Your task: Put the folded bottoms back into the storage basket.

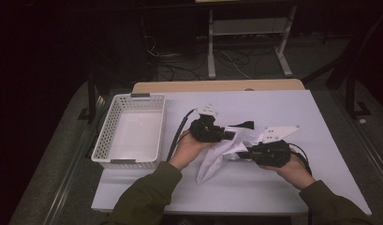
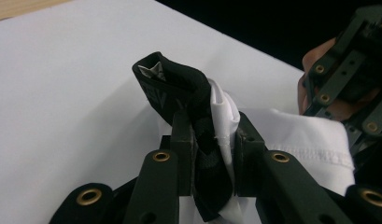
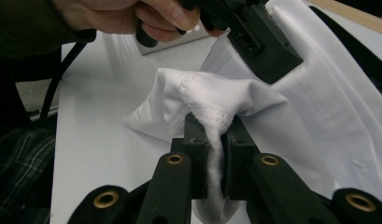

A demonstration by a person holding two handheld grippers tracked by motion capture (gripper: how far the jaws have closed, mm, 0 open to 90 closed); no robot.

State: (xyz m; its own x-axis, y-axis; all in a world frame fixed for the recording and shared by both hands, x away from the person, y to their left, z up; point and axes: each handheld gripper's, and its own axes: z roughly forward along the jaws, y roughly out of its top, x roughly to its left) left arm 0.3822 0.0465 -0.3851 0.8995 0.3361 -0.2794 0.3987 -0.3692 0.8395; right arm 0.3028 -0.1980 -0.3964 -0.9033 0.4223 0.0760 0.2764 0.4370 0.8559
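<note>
Dim workshop floor with tangled cables and a pale stand frames a white-topped table (image 1: pixel 292 117), where a white perforated plastic basket (image 1: pixel 131 133) sits empty at the person's left. Near the table's middle, a white cloth garment with a black strap or trim (image 1: pixel 220 157) is held up between the two tools, its loose end trailing down to the tabletop toward the person. The left gripper (image 2: pixel 212 140) has its jaws closed tight on a bunched fold of white fabric together with the black webbing, which loops up above the jaws. The right gripper (image 3: pixel 215 135) is likewise clamped, pinching a stitched hem of the white cloth between its jaws. In the high view the left gripper (image 1: pixel 226 134) is slightly farther from the person and the right gripper (image 1: pixel 243 153) slightly nearer, the two close together with little cloth stretched between them. The garment's long axis runs from the grippers down and toward the person's left, pointing roughly at the basket's near corner. The basket lies left of both tools, and the left hand (image 1: pixel 187 149) is the nearer one to it, so any carry toward the basket would likely lead with that side.
</note>
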